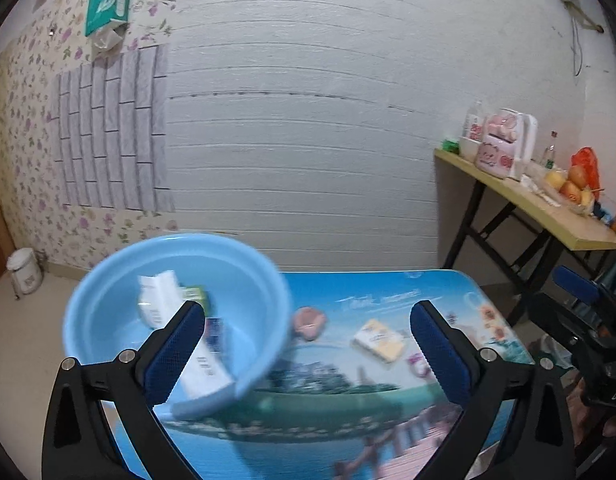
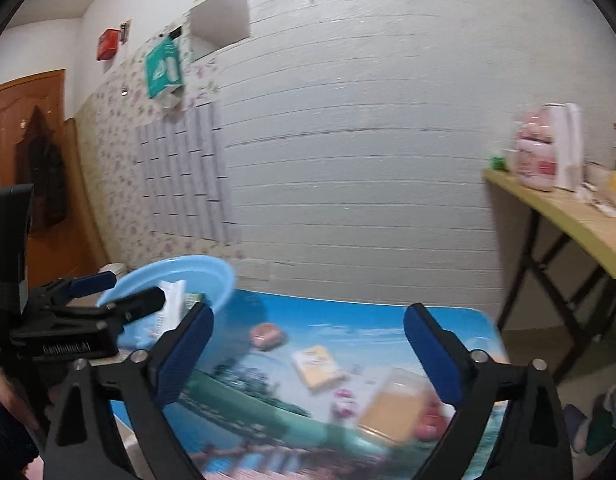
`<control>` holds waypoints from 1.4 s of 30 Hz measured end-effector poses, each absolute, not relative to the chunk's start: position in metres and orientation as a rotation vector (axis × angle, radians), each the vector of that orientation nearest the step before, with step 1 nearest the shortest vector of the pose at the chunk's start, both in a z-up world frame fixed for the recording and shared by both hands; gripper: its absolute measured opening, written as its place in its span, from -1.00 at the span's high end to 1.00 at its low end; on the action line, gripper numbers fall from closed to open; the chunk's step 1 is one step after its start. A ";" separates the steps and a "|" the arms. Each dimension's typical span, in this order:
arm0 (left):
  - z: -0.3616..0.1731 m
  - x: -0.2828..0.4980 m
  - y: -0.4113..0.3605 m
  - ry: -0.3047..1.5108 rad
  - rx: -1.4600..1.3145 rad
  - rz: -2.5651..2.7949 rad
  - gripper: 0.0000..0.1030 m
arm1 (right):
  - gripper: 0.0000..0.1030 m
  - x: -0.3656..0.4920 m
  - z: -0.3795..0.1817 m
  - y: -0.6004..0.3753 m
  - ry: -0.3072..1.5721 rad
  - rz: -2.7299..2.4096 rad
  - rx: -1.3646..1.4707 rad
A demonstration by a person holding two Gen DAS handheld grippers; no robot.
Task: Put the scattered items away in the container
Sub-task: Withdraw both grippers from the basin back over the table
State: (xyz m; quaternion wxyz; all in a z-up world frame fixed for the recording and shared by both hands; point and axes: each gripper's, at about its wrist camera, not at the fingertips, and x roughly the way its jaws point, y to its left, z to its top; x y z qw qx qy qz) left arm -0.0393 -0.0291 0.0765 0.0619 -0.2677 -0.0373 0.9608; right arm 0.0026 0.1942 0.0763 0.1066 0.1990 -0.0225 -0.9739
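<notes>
A light blue basin (image 1: 107,312) stands on the left end of the picture-printed table (image 1: 348,400) and holds white boxes (image 1: 205,372) and a small green item (image 1: 195,294). On the table lie a pink round item (image 1: 308,320) and a yellow-white packet (image 1: 382,340). My left gripper (image 1: 308,356) is open and empty, near the basin's right rim. In the right wrist view my right gripper (image 2: 308,360) is open and empty above the table, with the packet (image 2: 318,366), the pink item (image 2: 267,336) and an orange-yellow box (image 2: 394,404) between its fingers. The basin (image 2: 211,276) sits far left.
A yellow-topped folding table (image 1: 548,216) at the right carries bottles, a pink appliance and fruit. A white bin (image 1: 25,272) stands on the floor at the left. The other gripper shows at each view's edge (image 1: 588,328) (image 2: 67,320). A white plank wall lies behind.
</notes>
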 end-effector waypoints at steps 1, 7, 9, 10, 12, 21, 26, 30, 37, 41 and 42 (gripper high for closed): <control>0.077 -0.039 -0.020 -0.098 -0.799 2.893 -1.00 | -1.00 0.006 0.077 0.201 -0.084 -2.886 0.581; 0.072 -0.029 0.016 -0.018 -0.723 2.852 -1.00 | -1.00 0.007 0.060 0.257 -0.270 -3.020 0.705; 0.069 -0.029 0.021 -0.027 -0.748 2.833 -1.00 | -1.00 0.005 0.053 0.266 -0.316 -3.001 0.762; 0.068 -0.030 0.021 -0.029 -0.758 2.831 -1.00 | -1.00 0.006 0.050 0.270 -0.337 -2.996 0.755; 0.067 -0.031 0.022 -0.039 -0.779 2.836 -1.00 | -1.00 0.012 0.049 0.274 -0.342 -2.999 0.726; 0.061 -0.032 0.019 -0.073 -0.803 2.828 -1.00 | -1.00 0.008 0.047 0.262 -0.271 -3.000 0.700; 0.057 -0.034 0.021 -0.043 -0.829 2.833 -1.00 | -1.00 0.016 0.050 0.262 -0.346 -2.916 0.660; 0.053 -0.033 0.019 -0.049 -0.828 2.830 -1.00 | -1.00 0.019 0.053 0.255 -0.300 -2.938 0.624; 0.047 -0.031 0.018 -0.051 -0.845 2.817 -1.00 | -1.00 0.009 0.043 0.250 -0.309 -2.931 0.703; 0.046 -0.031 0.017 -0.052 -0.850 2.816 -1.00 | -1.00 0.009 0.039 0.250 -0.320 -2.927 0.728; 0.046 -0.031 0.016 -0.055 -0.847 2.818 -1.00 | -1.00 0.009 0.040 0.250 -0.320 -2.929 0.726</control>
